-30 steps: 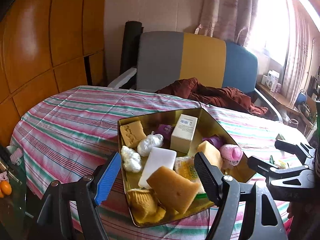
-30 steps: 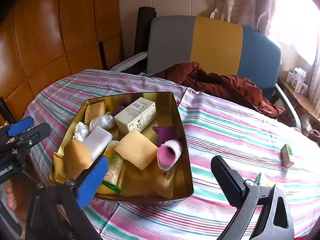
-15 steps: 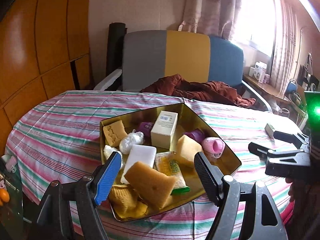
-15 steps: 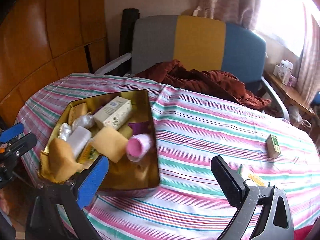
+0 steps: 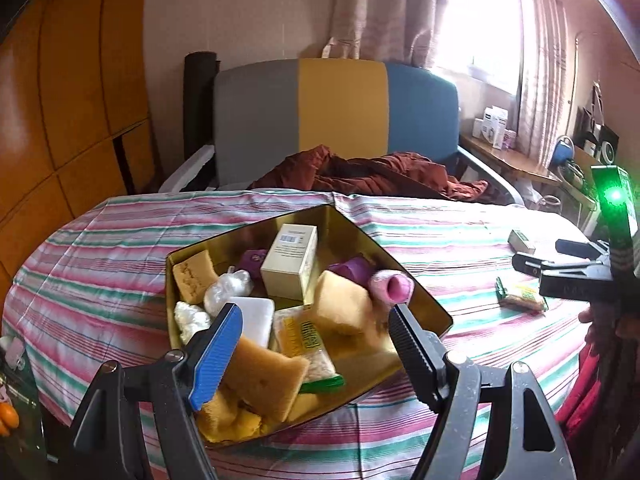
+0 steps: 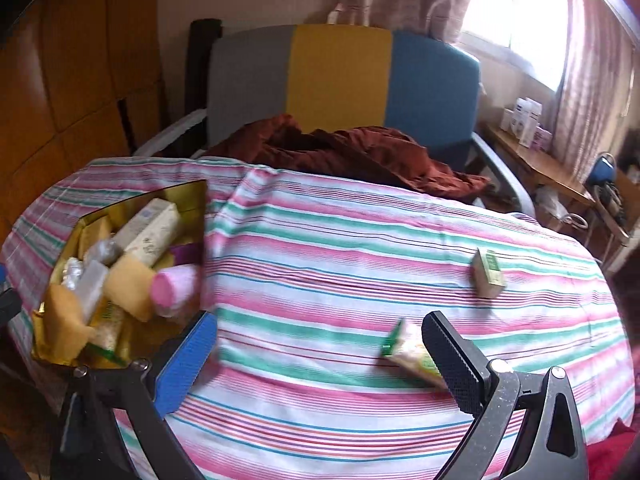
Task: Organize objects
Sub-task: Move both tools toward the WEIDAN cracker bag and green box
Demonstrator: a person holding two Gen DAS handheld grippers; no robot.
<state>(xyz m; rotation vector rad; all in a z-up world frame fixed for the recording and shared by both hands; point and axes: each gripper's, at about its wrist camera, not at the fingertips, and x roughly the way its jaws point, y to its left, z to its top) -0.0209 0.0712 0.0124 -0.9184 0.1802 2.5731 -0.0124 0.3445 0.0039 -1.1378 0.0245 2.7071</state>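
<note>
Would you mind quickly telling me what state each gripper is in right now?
Left gripper: open, holding nothing, above the gold metal tin.
Right gripper: open, holding nothing, above the striped tablecloth.

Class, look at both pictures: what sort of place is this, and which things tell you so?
Probably a lived-in room at home: a striped tablecloth, a tricolour armchair with a rumpled garment, and curtains.

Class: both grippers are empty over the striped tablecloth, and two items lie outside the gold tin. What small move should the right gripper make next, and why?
Probably ease the right gripper forward and down onto the green-ended snack packet. Its jaws stand open and empty, the packet lies loose on the tablecloth just beside its black finger, nearer than the small green box, and the gold tin holds everything else.
</note>
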